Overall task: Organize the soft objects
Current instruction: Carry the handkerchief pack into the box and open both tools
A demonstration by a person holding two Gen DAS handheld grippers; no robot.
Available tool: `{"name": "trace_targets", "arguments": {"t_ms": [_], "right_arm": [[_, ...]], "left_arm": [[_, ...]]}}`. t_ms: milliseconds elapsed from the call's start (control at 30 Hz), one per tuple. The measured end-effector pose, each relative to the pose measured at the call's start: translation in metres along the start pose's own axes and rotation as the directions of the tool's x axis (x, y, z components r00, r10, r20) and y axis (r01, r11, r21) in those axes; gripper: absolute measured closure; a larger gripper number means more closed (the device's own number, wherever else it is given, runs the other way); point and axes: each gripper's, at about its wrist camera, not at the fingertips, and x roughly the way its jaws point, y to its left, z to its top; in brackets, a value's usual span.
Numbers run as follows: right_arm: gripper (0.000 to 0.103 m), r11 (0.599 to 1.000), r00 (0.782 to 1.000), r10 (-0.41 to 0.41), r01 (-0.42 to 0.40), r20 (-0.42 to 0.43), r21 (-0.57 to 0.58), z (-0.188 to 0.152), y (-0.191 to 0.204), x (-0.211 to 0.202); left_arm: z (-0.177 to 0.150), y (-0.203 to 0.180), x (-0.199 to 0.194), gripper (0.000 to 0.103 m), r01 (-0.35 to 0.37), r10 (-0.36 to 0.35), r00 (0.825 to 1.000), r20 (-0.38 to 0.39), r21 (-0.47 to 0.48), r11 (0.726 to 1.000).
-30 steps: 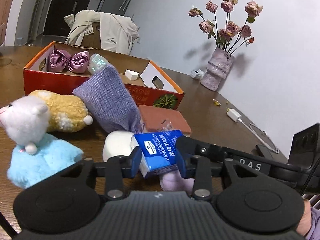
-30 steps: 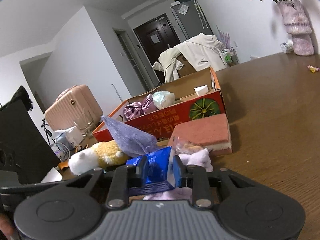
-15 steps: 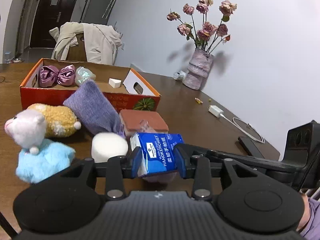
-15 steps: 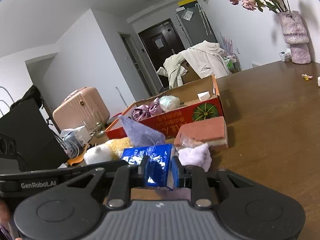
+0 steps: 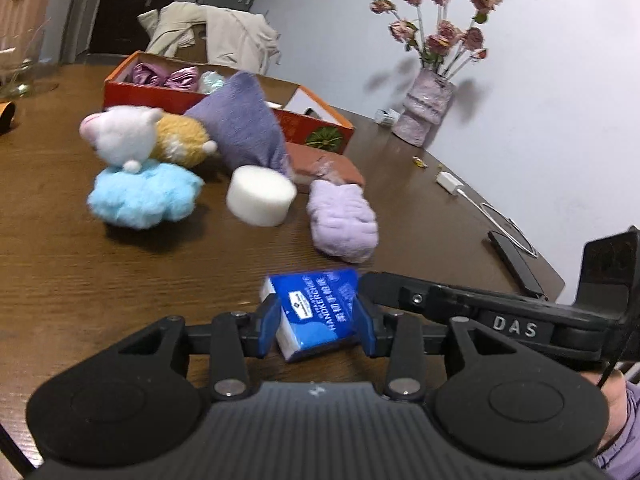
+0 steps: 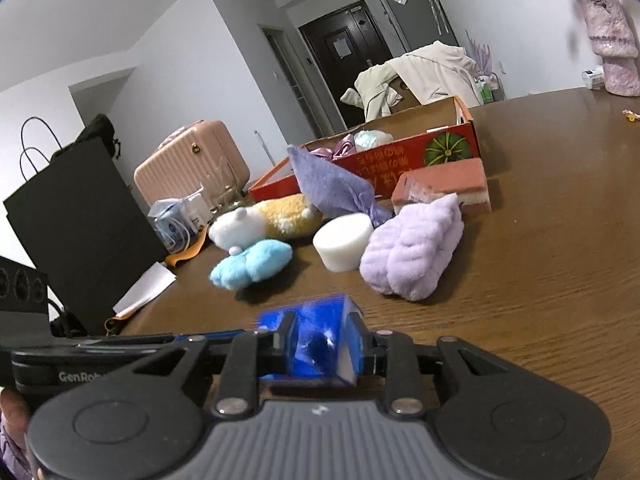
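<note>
My left gripper (image 5: 316,326) and my right gripper (image 6: 320,346) are both shut on the same blue tissue pack (image 5: 316,312), which also shows in the right wrist view (image 6: 316,340), held above the near part of the wooden table (image 5: 80,272). Beyond it lie a lilac fluffy cloth (image 5: 344,220), a white foam cylinder (image 5: 260,196), a blue-and-white plush sheep (image 5: 136,172), a yellow plush (image 5: 180,140), a purple pouch (image 5: 244,124) and a red sponge (image 5: 320,160). An orange cardboard box (image 5: 160,98) behind them holds purple satin bows (image 5: 164,76).
A vase of dried roses (image 5: 424,108) stands at the far right by the wall. A charger and cable (image 5: 460,188) and a dark phone (image 5: 516,264) lie on the right. A black bag (image 6: 76,224) and pink suitcase (image 6: 192,164) stand on the left.
Both grippers have pulled back toward me with the blue tissue pack, away from the pile. The lilac cloth and foam cylinder now lie uncovered on the table.
</note>
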Motion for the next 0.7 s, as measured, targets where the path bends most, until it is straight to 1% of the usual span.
{"name": "trace_targets", "arguments": {"t_ms": [67,167,233,267,300,433,533,700], "right_arm": [[0.077,1.0,1.0,-0.01,0.01,-0.008,0.001,0.0,-0.001,0.003],[0.077,1.0,0.999,-0.031,0.031,-0.024,0.006,0.0,-0.004,0.007],[0.077,0.999,0.998,-0.035,0.035,-0.043,0.01,0.0,-0.006,0.012],[0.076,1.0,0.998,-0.025,0.025,-0.049,0.014,-0.001,-0.006,0.014],[0.074,1.0,0.998,-0.024,0.025,-0.052,0.014,-0.001,-0.006,0.016],[0.074,0.999,0.998,-0.037,0.037,-0.059,0.002,0.002,-0.003,0.018],[0.074,0.999,0.998,-0.047,0.046,-0.044,-0.024,0.01,0.002,0.015],[0.074,0.999,0.999,-0.034,0.035,0.015,-0.033,0.031,0.003,0.012]], "left_arm": [[0.001,0.005,0.001,0.063,0.006,-0.006,1.0,0.007,-0.015,1.0],[0.001,0.01,0.005,0.063,0.027,-0.027,1.0,-0.004,-0.041,0.999],[0.0,0.013,0.01,0.064,0.036,-0.037,0.999,-0.018,-0.047,0.998],[0.0,0.014,0.012,0.066,0.042,-0.044,0.999,-0.029,-0.051,0.998],[0.0,0.014,0.013,0.066,0.043,-0.044,0.999,-0.029,-0.048,0.998],[0.004,0.015,0.013,0.068,0.046,-0.047,0.999,-0.023,-0.044,0.998],[0.013,0.012,0.008,0.069,0.054,-0.054,0.999,0.001,-0.028,0.998],[0.035,0.009,0.005,0.069,0.072,-0.072,0.996,0.058,0.005,0.997]]}}
